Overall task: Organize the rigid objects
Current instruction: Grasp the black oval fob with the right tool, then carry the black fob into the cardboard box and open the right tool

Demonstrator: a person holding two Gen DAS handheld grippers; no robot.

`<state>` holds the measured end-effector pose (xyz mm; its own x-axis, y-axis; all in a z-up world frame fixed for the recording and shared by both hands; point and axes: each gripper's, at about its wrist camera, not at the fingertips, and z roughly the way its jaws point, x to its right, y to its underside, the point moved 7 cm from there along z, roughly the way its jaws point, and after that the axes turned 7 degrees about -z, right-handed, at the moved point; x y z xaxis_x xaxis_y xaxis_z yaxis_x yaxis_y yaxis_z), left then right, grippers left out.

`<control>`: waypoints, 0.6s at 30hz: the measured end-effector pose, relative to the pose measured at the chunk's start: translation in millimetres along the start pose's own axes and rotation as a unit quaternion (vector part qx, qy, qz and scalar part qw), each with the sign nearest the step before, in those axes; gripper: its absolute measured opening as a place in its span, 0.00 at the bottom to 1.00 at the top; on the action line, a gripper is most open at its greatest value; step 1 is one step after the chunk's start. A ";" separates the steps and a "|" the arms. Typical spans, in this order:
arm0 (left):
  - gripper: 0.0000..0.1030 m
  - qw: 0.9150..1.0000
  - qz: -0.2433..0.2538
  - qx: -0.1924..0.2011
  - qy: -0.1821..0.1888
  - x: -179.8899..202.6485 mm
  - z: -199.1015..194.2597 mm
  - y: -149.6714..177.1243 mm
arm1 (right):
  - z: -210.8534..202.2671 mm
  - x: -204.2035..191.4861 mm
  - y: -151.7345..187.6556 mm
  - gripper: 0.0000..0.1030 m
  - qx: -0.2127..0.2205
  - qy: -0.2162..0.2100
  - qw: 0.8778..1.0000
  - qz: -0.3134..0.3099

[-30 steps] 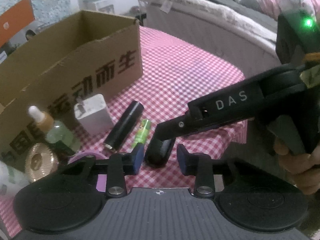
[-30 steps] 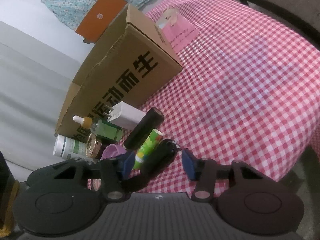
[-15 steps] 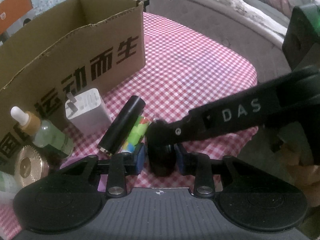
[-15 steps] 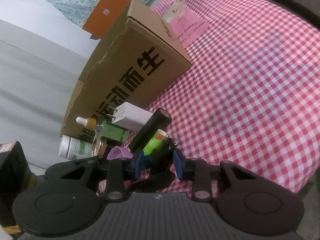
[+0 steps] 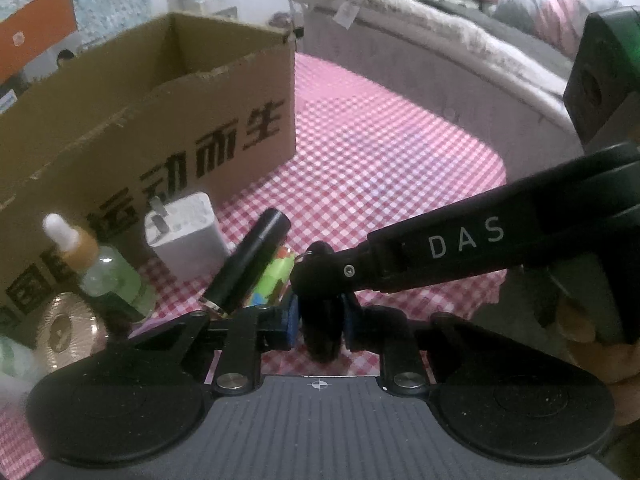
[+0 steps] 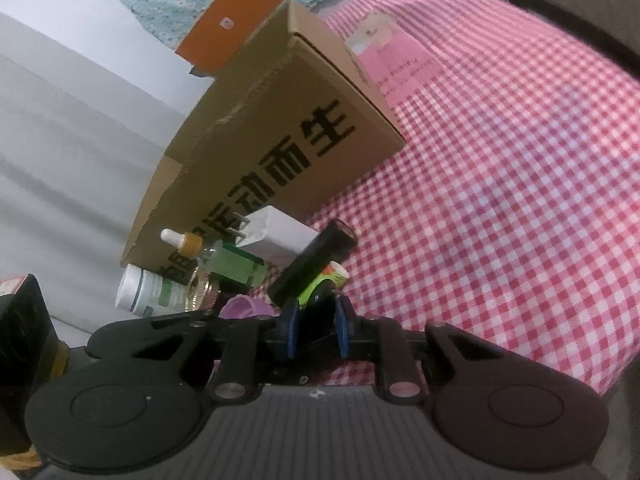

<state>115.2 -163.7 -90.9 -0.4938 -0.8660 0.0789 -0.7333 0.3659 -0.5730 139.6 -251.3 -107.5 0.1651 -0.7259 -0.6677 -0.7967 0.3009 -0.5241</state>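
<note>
Currently both grippers pinch one black case just in front of the box: left gripper still closing, right gripper clamped, beside a black tube.

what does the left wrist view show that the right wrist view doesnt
Only the left wrist view shows the bed, the inside of the cardboard box, the right tool reaching in from the side, and a hand.

Only the right wrist view shows the pink card behind the box and the white bottle.

Both show the checked cloth, white charger, dropper bottle, black cylinder, and the small black object both tools pinch; the left tool is closing.
</note>
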 end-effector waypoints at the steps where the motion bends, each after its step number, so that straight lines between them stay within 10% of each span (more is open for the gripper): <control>1: 0.20 1.000 0.000 0.008 -0.001 0.0 -5.8 -1.1 | -1.3 -3.6 -0.5 0.21 0.002 0.001 1.000 -0.004; 12: 0.20 0.988 -0.040 0.137 -0.064 -52.6 -107.9 -52.7 | -26.7 -114.1 -53.0 0.21 0.060 -0.034 0.986 -0.150; 18: 0.20 0.981 -0.091 0.131 -0.111 -121.5 -114.4 -91.6 | 15.1 -174.5 -105.3 0.21 0.047 -0.088 0.972 -0.211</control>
<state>188.9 -53.0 45.3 -0.2310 -0.9723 0.0367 -0.6406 0.1236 -0.7578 203.5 -146.9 56.2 0.5690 -0.6824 -0.4589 -0.5812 0.0611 -0.8115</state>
